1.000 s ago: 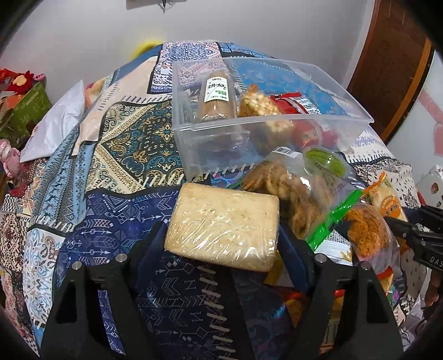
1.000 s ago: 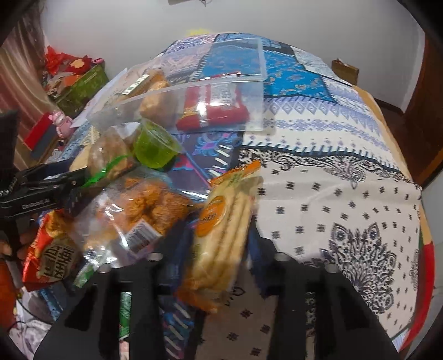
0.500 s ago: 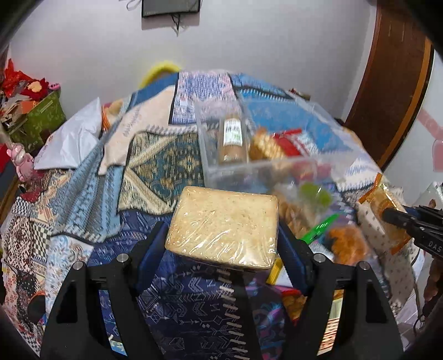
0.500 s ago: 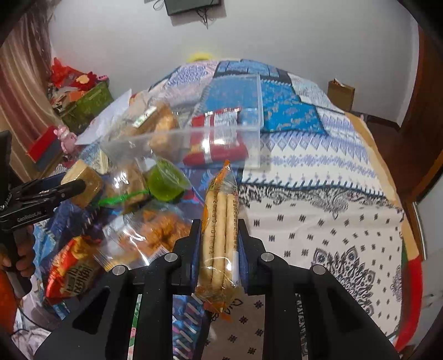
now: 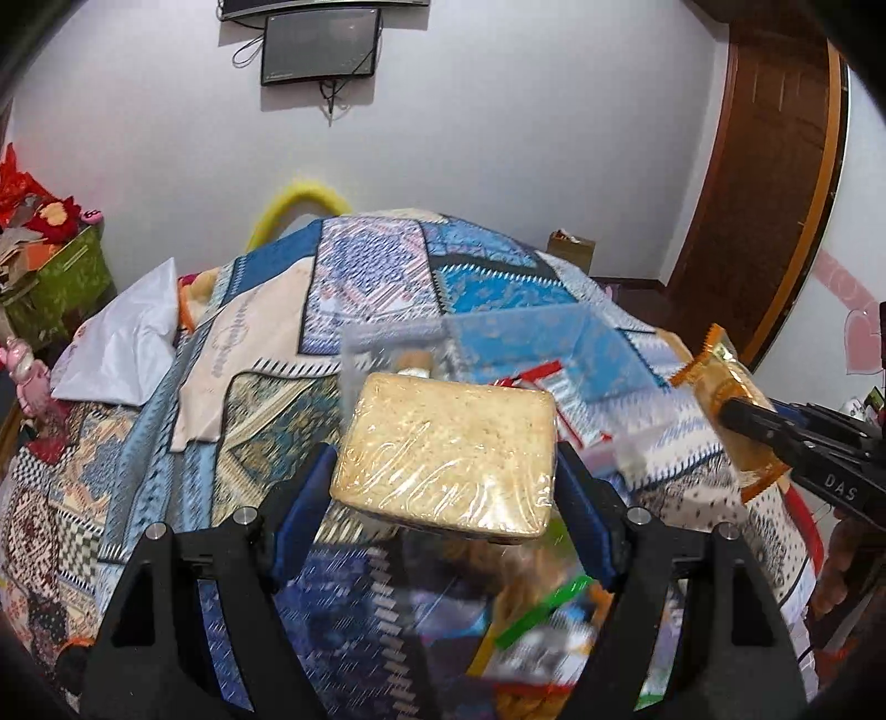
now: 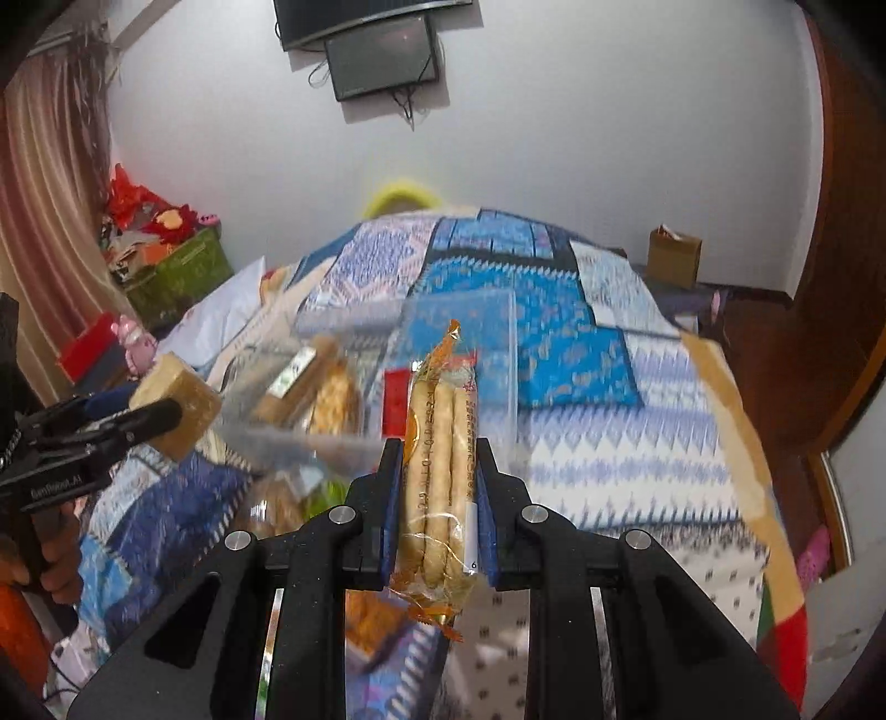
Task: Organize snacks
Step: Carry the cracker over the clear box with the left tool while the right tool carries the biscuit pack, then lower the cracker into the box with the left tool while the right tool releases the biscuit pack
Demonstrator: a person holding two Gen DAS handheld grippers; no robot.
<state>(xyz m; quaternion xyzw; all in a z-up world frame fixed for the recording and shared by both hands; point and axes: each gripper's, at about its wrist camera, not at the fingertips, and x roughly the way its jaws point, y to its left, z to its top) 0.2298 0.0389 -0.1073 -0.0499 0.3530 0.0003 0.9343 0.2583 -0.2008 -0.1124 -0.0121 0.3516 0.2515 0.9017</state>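
Two grippers, left [image 5: 443, 487] clamping cake [image 5: 446, 451]; right [image 6: 437, 498] clamping breadsticks [image 6: 440, 476]

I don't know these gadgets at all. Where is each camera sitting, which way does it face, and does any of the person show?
Left wrist view: sits on the left gripper, looking along its fingers, over the wrapped cake block it grips, toward the clear bin on the patterned bedspread; a hand shows at the right edge.
Right wrist view: sits on the right gripper, facing the same bed over its biscuit-stick pack; a hand shows at left.
Shared: bin, bedspread, wall screen, and each other's gripper.
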